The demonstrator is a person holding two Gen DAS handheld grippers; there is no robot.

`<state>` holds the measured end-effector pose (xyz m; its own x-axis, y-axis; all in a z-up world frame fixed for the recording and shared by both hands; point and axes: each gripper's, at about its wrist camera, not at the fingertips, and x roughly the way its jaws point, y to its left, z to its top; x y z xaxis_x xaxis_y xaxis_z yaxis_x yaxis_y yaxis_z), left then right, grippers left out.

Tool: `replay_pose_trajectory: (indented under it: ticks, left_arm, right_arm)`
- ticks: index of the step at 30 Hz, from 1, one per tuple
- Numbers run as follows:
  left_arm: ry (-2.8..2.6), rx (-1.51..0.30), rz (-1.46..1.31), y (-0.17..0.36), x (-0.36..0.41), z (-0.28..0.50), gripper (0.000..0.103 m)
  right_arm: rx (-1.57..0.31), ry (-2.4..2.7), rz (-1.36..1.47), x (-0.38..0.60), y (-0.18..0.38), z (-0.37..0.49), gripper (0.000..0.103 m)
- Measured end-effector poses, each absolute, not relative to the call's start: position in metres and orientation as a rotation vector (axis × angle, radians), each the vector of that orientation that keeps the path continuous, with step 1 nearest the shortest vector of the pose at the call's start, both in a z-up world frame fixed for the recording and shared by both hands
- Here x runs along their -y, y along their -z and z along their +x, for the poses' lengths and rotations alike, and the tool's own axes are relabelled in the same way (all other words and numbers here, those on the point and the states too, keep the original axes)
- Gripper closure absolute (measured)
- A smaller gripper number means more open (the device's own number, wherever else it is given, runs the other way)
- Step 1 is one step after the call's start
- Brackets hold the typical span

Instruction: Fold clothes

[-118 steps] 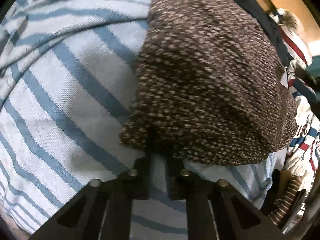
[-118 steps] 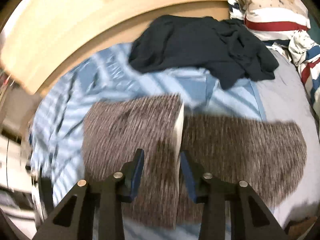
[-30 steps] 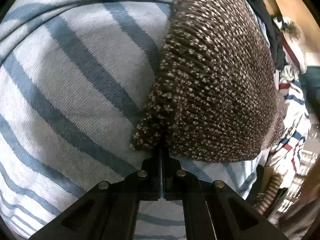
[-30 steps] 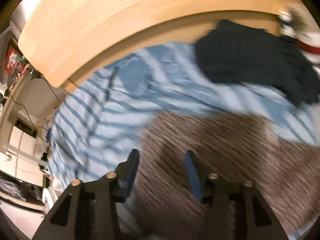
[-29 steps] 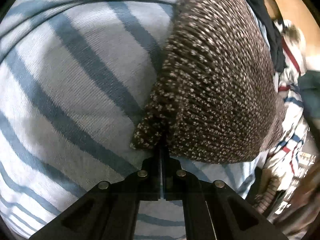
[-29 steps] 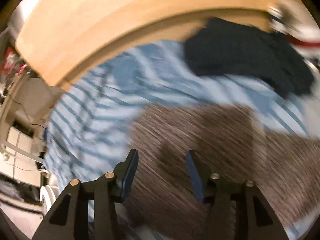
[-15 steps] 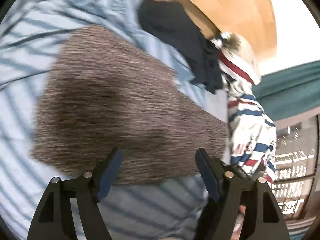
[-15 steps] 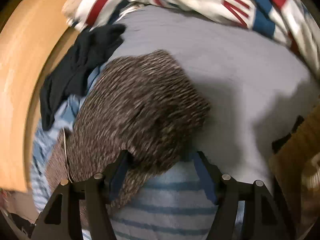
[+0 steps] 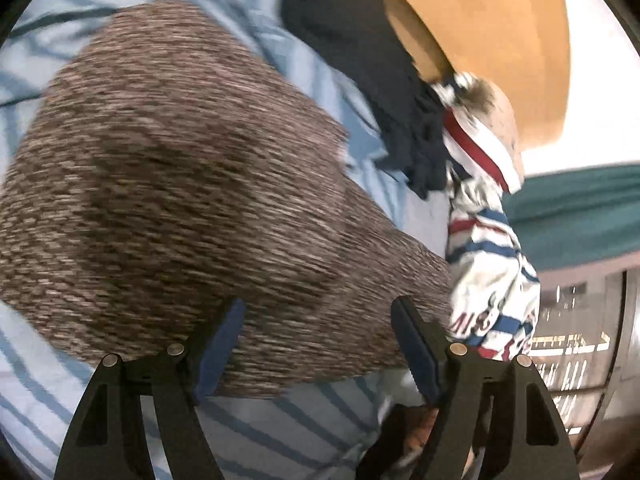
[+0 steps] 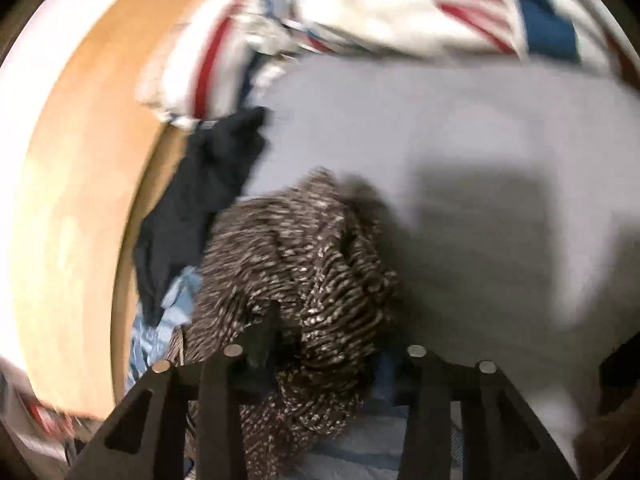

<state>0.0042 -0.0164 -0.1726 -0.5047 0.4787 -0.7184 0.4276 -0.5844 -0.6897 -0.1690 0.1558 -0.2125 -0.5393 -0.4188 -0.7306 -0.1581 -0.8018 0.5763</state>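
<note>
A brown speckled knit garment [image 9: 180, 184] lies spread flat on a blue-striped sheet [image 9: 280, 420]. My left gripper [image 9: 318, 344] hovers over its near edge, jaws wide open and holding nothing. In the right wrist view one end of the knit [image 10: 304, 264] is bunched up between the fingers of my right gripper [image 10: 326, 348]. Those jaws have narrowed around the bunch. The left finger [image 10: 266, 332] shows; the other is hidden by the knit.
A dark navy garment [image 9: 360, 60] lies crumpled against the wooden headboard [image 9: 480, 20], also seen as the navy heap [image 10: 200, 216]. A red, white and blue striped cloth [image 10: 400, 8] is piled beyond a plain grey sheet [image 10: 460, 140].
My left gripper let go of the knit's corner, opened wide and pulled back. My right gripper swung to the garment's other end, and its jaws narrowed around a bunch of the knit.
</note>
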Motion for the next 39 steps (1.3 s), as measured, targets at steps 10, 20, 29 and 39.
replay_pose_trajectory:
  ticks: [10, 20, 29, 39]
  left_arm:
    - [-2.384, 1.592, -1.471, 0.173, 0.100, 0.068, 0.027]
    - [-2.494, 1.891, -1.405, 0.193, 0.197, 0.150, 0.027]
    - [-2.430, 1.850, -1.195, 0.173, 0.191, 0.140, 0.027]
    - [-2.442, 0.874, -1.452, 0.110, 0.012, 0.050, 0.029]
  right_arm:
    - [0.095, 2.525, 0.964, 0.003, 0.095, -0.130, 0.066]
    - [-0.733, 2.036, 0.931, 0.216, 0.170, -0.039, 0.069]
    - [-0.490, 1.847, 1.119, 0.199, 0.199, -0.040, 0.039]
    - [0.191, 2.084, 1.328, 0.039, 0.158, -0.130, 0.032]
